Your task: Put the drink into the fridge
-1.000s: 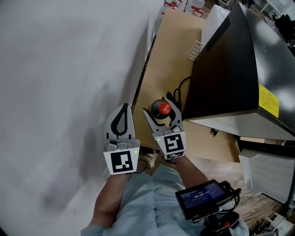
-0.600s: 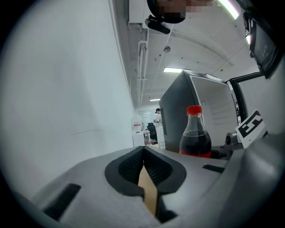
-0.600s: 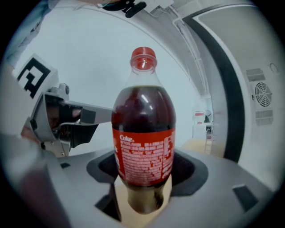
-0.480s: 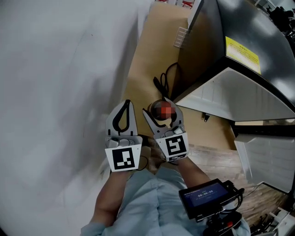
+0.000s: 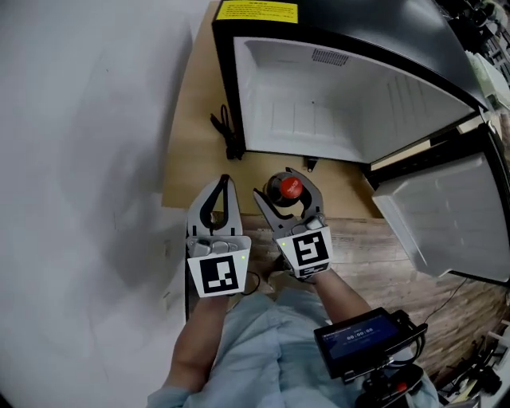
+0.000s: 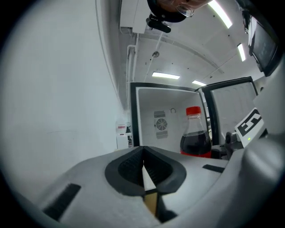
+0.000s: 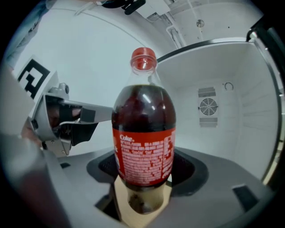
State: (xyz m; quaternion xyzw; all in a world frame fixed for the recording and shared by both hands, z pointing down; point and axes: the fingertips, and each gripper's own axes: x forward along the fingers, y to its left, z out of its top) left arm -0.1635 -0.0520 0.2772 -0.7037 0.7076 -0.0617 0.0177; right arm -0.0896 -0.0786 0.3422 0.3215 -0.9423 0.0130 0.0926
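**Cola at the mouth of the open fridge**

The right tongs (image 7: 144,178) are clamped on a cola bottle (image 7: 144,133). The grey pads press on either side of its lower body, around the bottom edge of the red label. The bottle stands upright in the grip, red cap (image 5: 291,188) on top and dark drink filling the rounded shoulder.

It is just outside the fridge (image 5: 335,103), not inside yet. The fridge is wide open with a bare white interior, and a small round fan grille (image 7: 208,106) sits on its back wall. The door (image 5: 438,215) is swung out to the right.

The left tongs (image 5: 225,182) sit just beside the right ones, pointing the same way. They are closed, tips meeting, with nothing between them.

Seen from above, both pairs hang over the edge of a brown board (image 5: 195,119) that the fridge stands on. A black cable (image 5: 229,135) lies by the fridge's left corner. A plain white wall (image 5: 80,159) runs along the left, and a yellow sticker (image 5: 256,11) marks the fridge's top.
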